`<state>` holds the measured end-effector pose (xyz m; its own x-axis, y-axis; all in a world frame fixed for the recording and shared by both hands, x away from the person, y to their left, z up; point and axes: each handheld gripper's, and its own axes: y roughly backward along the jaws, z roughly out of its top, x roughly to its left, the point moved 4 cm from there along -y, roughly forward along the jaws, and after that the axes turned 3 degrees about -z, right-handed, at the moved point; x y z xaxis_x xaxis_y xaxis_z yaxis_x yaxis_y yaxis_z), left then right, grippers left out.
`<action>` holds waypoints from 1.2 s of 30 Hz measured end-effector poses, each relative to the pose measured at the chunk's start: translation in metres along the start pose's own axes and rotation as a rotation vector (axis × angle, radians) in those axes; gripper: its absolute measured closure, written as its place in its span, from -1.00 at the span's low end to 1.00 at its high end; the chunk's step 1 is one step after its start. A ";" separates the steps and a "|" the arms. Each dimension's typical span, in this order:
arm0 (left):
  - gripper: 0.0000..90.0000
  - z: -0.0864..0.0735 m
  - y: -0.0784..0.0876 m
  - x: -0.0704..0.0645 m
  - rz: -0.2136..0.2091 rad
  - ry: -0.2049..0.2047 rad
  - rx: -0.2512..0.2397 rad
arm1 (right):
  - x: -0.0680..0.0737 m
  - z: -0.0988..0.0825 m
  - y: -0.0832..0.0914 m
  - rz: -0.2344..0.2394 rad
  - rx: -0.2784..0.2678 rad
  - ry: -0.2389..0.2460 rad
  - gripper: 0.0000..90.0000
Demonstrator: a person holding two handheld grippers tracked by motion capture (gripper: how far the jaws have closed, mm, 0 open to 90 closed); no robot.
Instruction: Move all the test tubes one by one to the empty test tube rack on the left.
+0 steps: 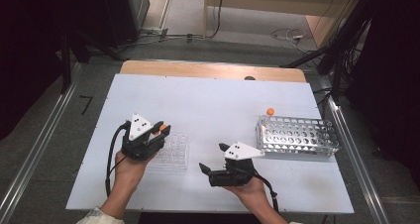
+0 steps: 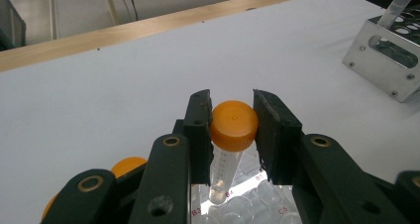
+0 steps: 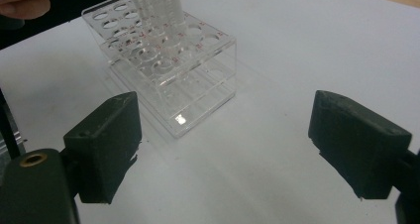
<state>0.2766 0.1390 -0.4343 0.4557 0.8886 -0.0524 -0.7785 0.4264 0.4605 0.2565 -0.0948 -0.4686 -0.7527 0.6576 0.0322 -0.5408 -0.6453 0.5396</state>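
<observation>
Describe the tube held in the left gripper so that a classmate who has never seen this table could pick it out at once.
On the white table, find the clear plastic rack near the left hand. Above it the left gripper is shut on a clear tube with an orange cap. The other orange-capped tube stands far off in the metal rack.

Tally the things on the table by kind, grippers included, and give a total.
Orange-capped tubes: 2, one in the left gripper, one standing in the metal rack.
Clear plastic rack: 1
Metal rack: 1
Grippers: 2, the left, and the right gripper.
Total: 6
</observation>
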 end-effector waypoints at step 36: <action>-0.57 0.008 0.009 -0.006 -0.046 0.058 -0.113 | -0.035 -0.001 0.019 -0.073 -0.044 -0.092 -0.74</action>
<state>0.2707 0.1361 -0.4225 0.4687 0.8747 -0.1236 -0.8025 0.4801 0.3543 0.2720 -0.1309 -0.4604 -0.6743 0.7350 0.0719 -0.6105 -0.6096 0.5057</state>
